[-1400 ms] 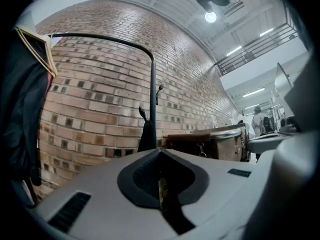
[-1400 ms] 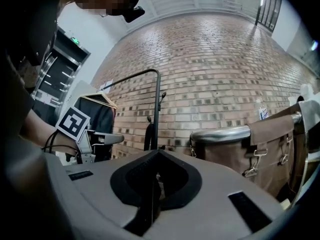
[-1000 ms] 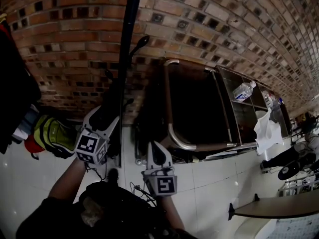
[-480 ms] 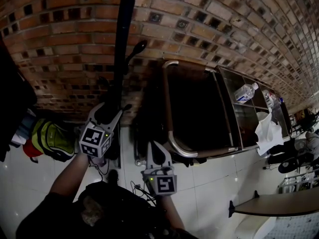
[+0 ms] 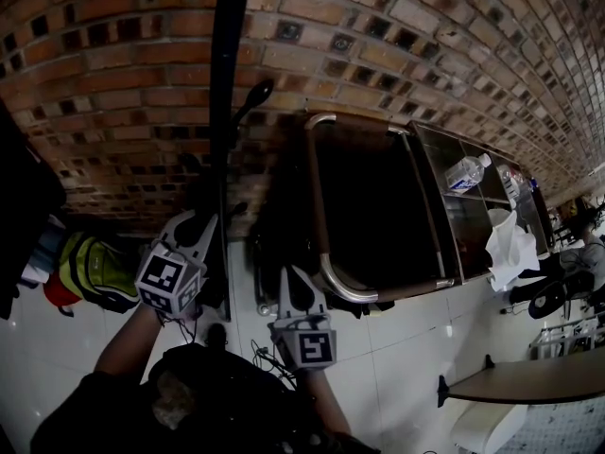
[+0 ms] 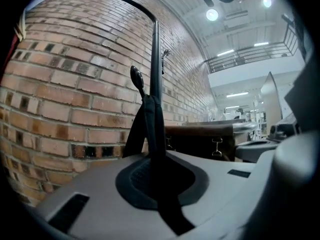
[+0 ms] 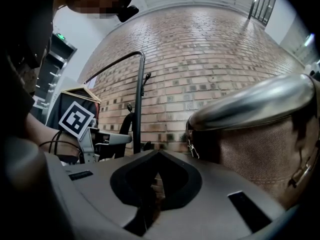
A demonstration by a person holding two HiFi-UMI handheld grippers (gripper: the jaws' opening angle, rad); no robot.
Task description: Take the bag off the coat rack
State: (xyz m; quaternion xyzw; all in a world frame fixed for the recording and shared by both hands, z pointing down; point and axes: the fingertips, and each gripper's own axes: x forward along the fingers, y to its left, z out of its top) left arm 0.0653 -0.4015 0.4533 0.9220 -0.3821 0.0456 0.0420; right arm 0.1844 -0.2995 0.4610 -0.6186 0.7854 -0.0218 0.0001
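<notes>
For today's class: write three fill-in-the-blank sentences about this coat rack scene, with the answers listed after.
1. The left gripper is shut on a black ___.
2. The wall behind the coat rack is built of ___.
3. The bag near the right gripper is ___ in colour.
Missing words: strap; brick; brown.

Counted things
One left gripper [image 5: 197, 227], one right gripper [image 5: 296, 287], one coat rack [image 5: 225, 83], one bag [image 6: 149, 129], one water bottle [image 5: 463, 173].
</notes>
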